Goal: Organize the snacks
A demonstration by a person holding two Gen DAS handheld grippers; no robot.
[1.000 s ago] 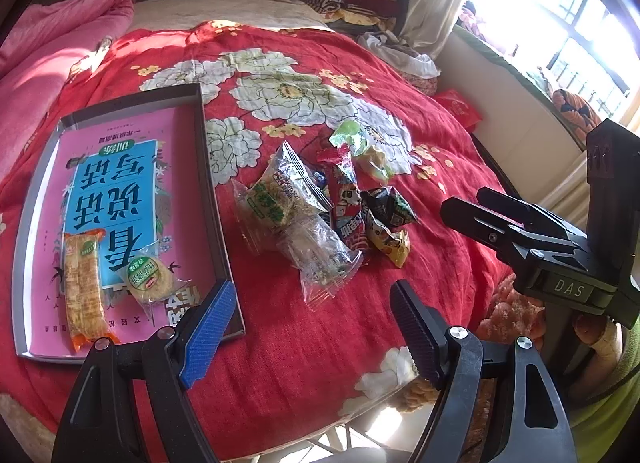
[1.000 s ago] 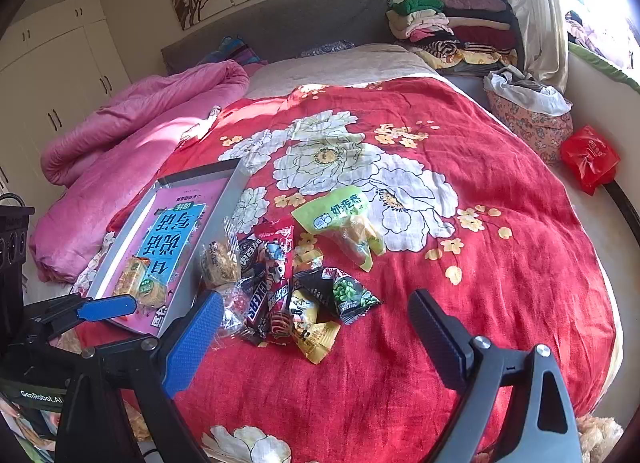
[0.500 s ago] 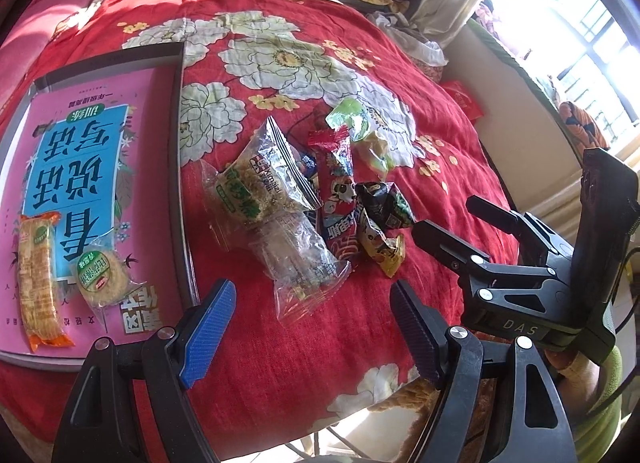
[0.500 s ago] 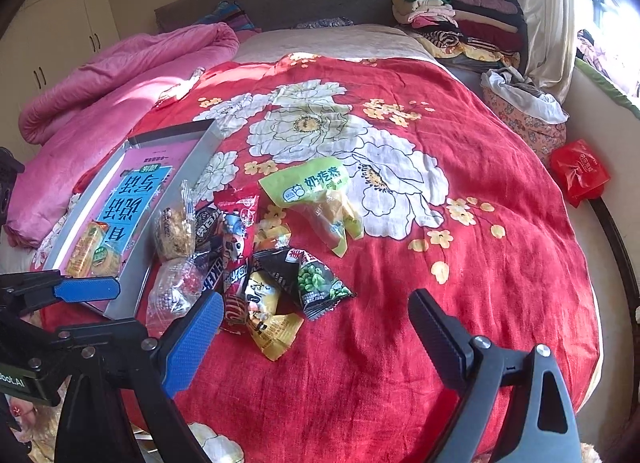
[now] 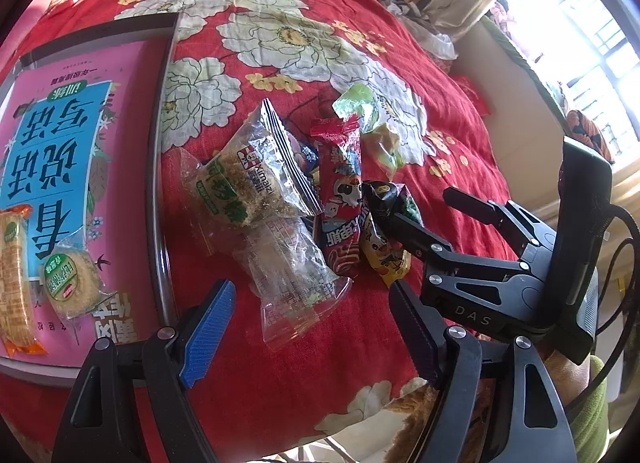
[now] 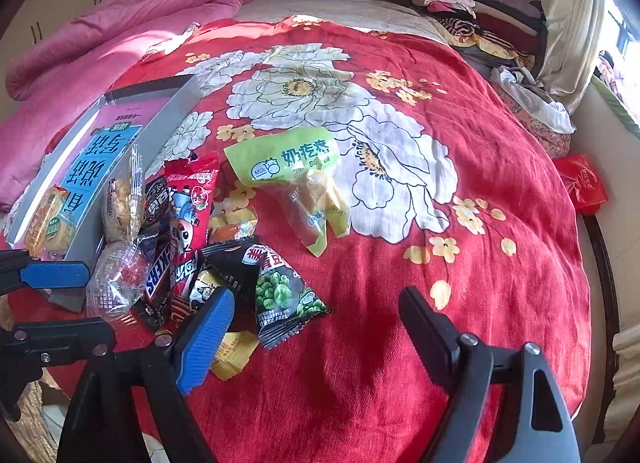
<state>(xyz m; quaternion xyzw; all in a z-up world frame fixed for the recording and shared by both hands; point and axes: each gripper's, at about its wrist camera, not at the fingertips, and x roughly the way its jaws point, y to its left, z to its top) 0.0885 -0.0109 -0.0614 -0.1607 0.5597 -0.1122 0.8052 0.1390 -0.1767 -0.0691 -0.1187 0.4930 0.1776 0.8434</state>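
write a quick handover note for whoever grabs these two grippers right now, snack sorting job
Left gripper: open, empty, hanging over the clear wrapped pack at the near edge of the pile.
Right gripper: jaws closing, nothing pressed between them yet; it sits low by the green pea packet.
Tray lies left of the pile on the red bedspread.
Done: a long cracker pack and a round cake lie in the tray.
Left: the rest of the pile, including the red pouch, the Snickers bar and the light green milk bag.
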